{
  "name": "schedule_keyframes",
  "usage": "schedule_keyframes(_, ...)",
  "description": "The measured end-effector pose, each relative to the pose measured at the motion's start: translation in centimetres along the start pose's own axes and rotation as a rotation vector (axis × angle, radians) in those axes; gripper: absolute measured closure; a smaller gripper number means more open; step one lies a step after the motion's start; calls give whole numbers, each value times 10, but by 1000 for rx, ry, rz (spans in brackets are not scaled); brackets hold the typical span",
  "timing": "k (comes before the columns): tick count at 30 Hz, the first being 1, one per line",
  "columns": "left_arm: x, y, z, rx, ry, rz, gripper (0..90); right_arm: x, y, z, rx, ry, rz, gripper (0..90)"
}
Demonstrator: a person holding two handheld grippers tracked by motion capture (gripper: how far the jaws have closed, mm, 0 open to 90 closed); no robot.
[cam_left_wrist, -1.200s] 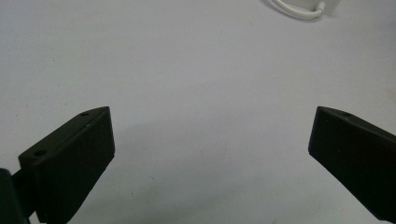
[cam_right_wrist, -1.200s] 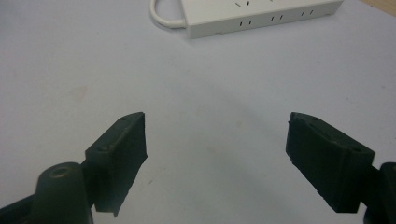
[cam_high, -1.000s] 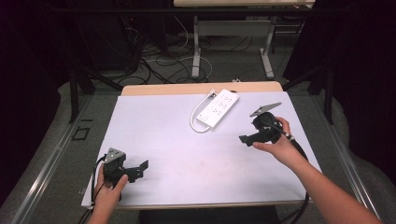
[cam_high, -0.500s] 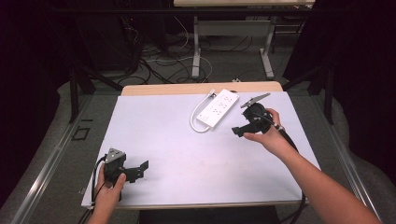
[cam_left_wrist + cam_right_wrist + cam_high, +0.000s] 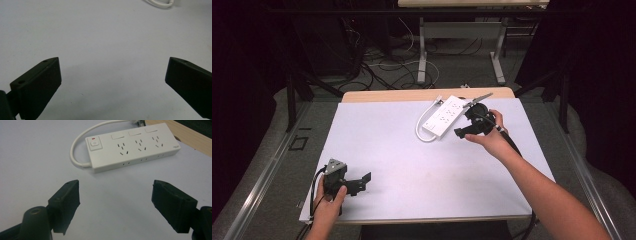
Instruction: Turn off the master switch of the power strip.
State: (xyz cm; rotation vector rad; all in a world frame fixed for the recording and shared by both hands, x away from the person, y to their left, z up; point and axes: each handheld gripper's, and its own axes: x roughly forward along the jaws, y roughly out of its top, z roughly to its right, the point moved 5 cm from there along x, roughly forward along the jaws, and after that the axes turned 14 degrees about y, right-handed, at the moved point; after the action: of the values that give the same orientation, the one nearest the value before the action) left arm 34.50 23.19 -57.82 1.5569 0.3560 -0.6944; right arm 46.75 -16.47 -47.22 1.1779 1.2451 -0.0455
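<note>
Power strip [image 5: 132, 150] lies flat on the counter [image 5: 382, 150], far right. Right claw [image 5: 116, 206] released, just short of it. Rigid, light, smooth plastic; grip across the body's long edges. Left claw [image 5: 112, 85] released, idle near left.

smooth white plastic power strip [image 5: 132, 148] on a matt pale table [image 5: 412, 165] with wood edge.

A white-topped table [image 5: 422, 165] with a bare wooden strip [image 5: 402, 95] along its far edge stands on a grey floor [image 5: 277, 145]. Beyond it, tangled cables [image 5: 382, 62] lie on the floor around two grey metal table legs [image 5: 422, 50], under another pale tabletop [image 5: 472, 3]. Dark curtains [image 5: 597, 75] hang at both sides. A small dark floor plate [image 5: 298, 143] sits to the left.
</note>
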Motion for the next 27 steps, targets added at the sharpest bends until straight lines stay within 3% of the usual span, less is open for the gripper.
schedule_keyframes(3,0,0,-1,-3,-2,-3,5,4,4,1,13,7,10,217)
schedule_keyframes(9,0,0,0,2,-1,-4,5,10,12,4,-8,-10,17,217)
schedule_keyframes(10,0,0,0,2,-1,-3,5,13,14,3,17,-9,19,218)
schedule_keyframes(16,0,0,-1,3,-2,-7,5,19,23,4,0,-20,16,217)
schedule_keyframes(27,0,-1,-1,6,-5,-10,4,32,35,5,24,-29,15,219)
